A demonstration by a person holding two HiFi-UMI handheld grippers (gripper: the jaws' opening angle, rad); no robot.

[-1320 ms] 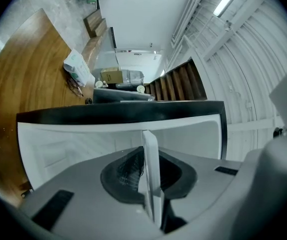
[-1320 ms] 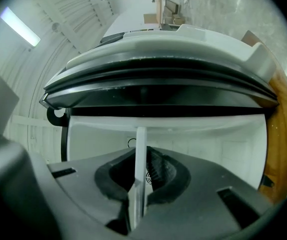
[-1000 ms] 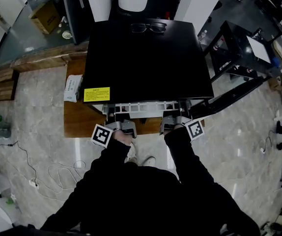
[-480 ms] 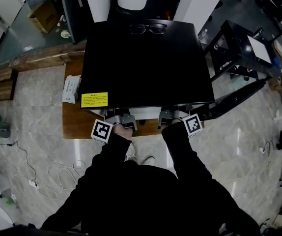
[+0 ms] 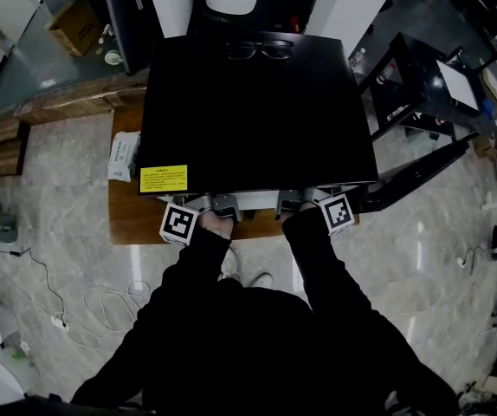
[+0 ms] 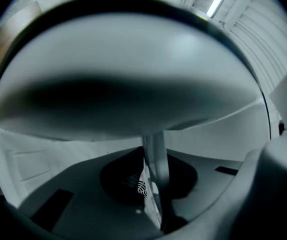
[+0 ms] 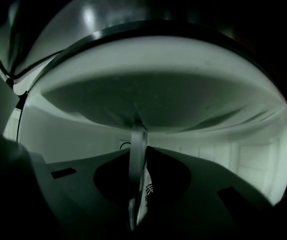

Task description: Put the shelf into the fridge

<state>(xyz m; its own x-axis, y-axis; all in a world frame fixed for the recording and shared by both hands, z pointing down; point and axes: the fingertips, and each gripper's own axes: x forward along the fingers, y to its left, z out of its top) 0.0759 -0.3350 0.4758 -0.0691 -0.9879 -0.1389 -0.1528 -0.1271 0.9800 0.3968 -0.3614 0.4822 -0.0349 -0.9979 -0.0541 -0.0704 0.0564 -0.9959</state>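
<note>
The white shelf [image 5: 257, 196] sits almost wholly inside the black fridge [image 5: 257, 111]; only a thin strip of its front edge shows under the fridge's top. My left gripper [image 5: 222, 204] and right gripper [image 5: 296, 202] hold that front edge side by side. In the left gripper view the shelf [image 6: 133, 74] fills the upper picture, and its thin rim runs down between the jaws of the left gripper [image 6: 151, 184], which are opening. In the right gripper view the shelf [image 7: 158, 89] arches above, and the right gripper [image 7: 139, 184] is shut on its rim.
A pair of glasses [image 5: 260, 49] lies on the fridge top, and a yellow label [image 5: 164, 178] is stuck near its front left corner. The fridge stands on a low wooden platform [image 5: 132, 215] beside a tissue pack [image 5: 124, 156]. A black table [image 5: 430, 85] stands at the right; a cable [image 5: 101, 306] lies on the floor.
Both grippers have pushed forward, and the shelf has slid deeper into the fridge. Its white slatted front, plainly visible a second ago, is now nearly hidden under the fridge top.
</note>
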